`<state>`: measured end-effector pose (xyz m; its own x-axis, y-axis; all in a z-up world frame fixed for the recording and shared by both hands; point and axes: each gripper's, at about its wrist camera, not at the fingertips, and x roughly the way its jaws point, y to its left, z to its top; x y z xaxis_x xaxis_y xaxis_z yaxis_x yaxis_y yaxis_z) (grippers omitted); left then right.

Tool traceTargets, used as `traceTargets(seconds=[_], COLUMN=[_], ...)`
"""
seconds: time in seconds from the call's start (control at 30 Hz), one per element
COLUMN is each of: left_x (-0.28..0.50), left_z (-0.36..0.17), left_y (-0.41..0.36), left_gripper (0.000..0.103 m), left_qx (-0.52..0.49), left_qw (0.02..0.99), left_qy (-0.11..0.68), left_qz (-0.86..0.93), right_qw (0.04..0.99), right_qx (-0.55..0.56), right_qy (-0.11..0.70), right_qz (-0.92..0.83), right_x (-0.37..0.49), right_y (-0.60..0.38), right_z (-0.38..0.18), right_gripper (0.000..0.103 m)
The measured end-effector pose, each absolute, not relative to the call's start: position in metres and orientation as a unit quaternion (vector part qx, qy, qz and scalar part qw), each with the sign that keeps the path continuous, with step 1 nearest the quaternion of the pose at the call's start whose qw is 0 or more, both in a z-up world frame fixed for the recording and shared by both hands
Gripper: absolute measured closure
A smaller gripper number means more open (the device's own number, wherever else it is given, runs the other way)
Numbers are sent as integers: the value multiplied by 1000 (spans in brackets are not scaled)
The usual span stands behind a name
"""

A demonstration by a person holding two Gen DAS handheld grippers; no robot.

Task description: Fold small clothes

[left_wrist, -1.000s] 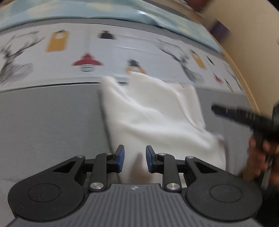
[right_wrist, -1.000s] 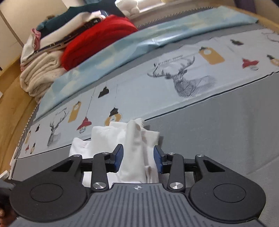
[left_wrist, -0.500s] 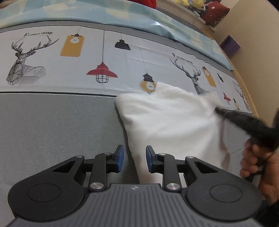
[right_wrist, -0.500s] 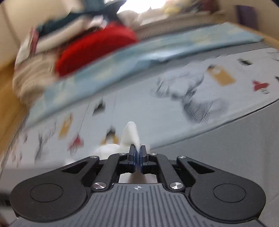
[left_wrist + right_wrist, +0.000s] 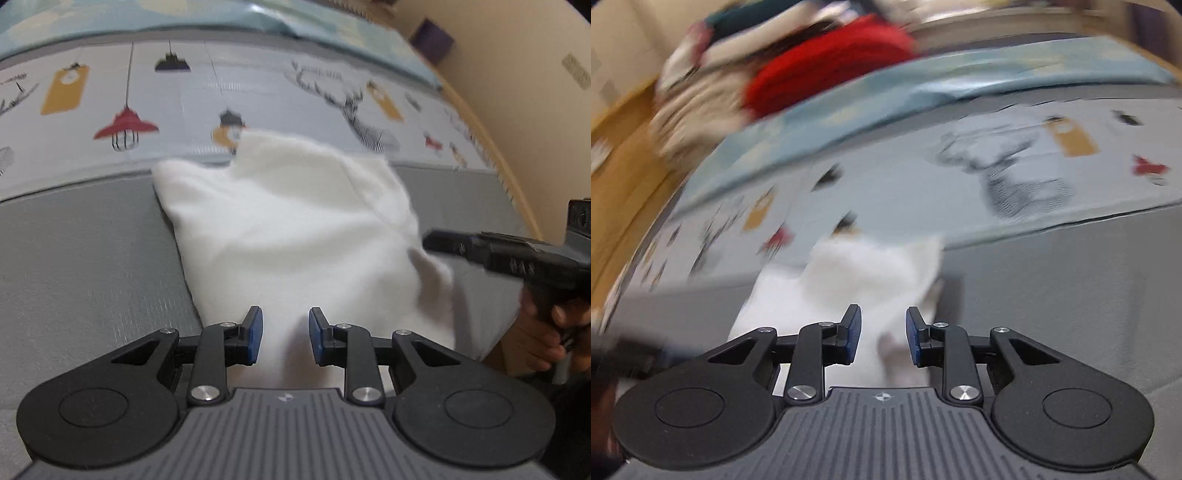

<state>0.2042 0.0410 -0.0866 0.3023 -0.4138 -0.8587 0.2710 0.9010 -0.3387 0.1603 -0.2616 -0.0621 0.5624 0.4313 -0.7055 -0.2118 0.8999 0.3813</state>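
Note:
A small white garment (image 5: 295, 229) lies partly folded on the grey bed cover, its far edge on the printed band. My left gripper (image 5: 285, 334) is open just above its near edge, with cloth showing between the pads. My right gripper (image 5: 882, 336) is open over the garment (image 5: 849, 280) from the other side; it also shows in the left wrist view (image 5: 517, 254), held in a hand at the garment's right edge. The right wrist view is blurred by motion.
The bed cover has a grey part (image 5: 85, 258) and a printed band with lamps and deer (image 5: 125, 125). A pile of clothes with a red item (image 5: 827, 62) sits at the bed's far end. A wooden bed frame (image 5: 491, 147) borders the mattress.
My right gripper was shut on a fold of the white garment half a second ago and has now opened, letting it down. The garment lies flatter. My left gripper stayed open.

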Motion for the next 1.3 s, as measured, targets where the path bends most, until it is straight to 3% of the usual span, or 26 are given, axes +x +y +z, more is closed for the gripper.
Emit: traceTargets(seconds=[0.13, 0.17, 0.33, 0.4, 0.53, 0.57, 0.6, 0.63, 0.87, 1.0, 1.07, 1.13, 1.17, 1.27, 1.3], left_x=[206, 207, 203, 201, 196, 196, 194, 193, 181, 179, 180, 183, 186, 193, 195], left_z=[-111, -109, -97, -94, -86, -85, -83, -81, -101, -118, -109, -99, -95, -90, -91], left_y=[42, 44, 49, 50, 53, 53, 53, 52, 29, 32, 36, 43, 48, 64, 70], left_gripper=[72, 72, 72, 72, 72, 72, 72, 72, 61, 59, 58, 56, 52, 35, 34], left_qx=[-40, -49, -52, -52, -49, -49, -50, -51, 0, 24, 13, -13, -32, -87, -108], left_qw=[788, 788, 797, 798, 800, 801, 802, 802, 770, 749, 761, 777, 784, 805, 810], left_qy=[593, 592, 581, 581, 577, 575, 573, 571, 604, 638, 623, 604, 594, 568, 561], left_qz=[-164, -161, -154, -151, -155, -157, -160, -165, -203, -177, -179, -179, -177, -148, -135], right_qw=[837, 834, 836, 823, 791, 785, 782, 778, 773, 757, 787, 830, 847, 861, 857], right_qx=[28, 12, 81, 95, 46, 27, 15, 12, 89, 23, 42, 96, 126, 201, 216], right_qy=[519, 527, 509, 515, 555, 562, 565, 566, 570, 600, 569, 514, 488, 446, 446], right_qz=[174, 160, 188, 220, 251, 257, 263, 273, 264, 259, 235, 194, 166, 138, 138], right_x=[152, 151, 138, 134, 121, 117, 113, 111, 113, 109, 115, 124, 127, 136, 140], right_y=[-255, -256, -275, -276, -256, -251, -249, -248, -285, -269, -277, -294, -303, -315, -313], right_z=[-93, -97, -83, -82, -95, -99, -100, -99, -82, -91, -79, -59, -53, -48, -51], right_gripper=[74, 67, 66, 59, 57, 63, 89, 101, 99, 95, 93, 71, 52, 51, 51])
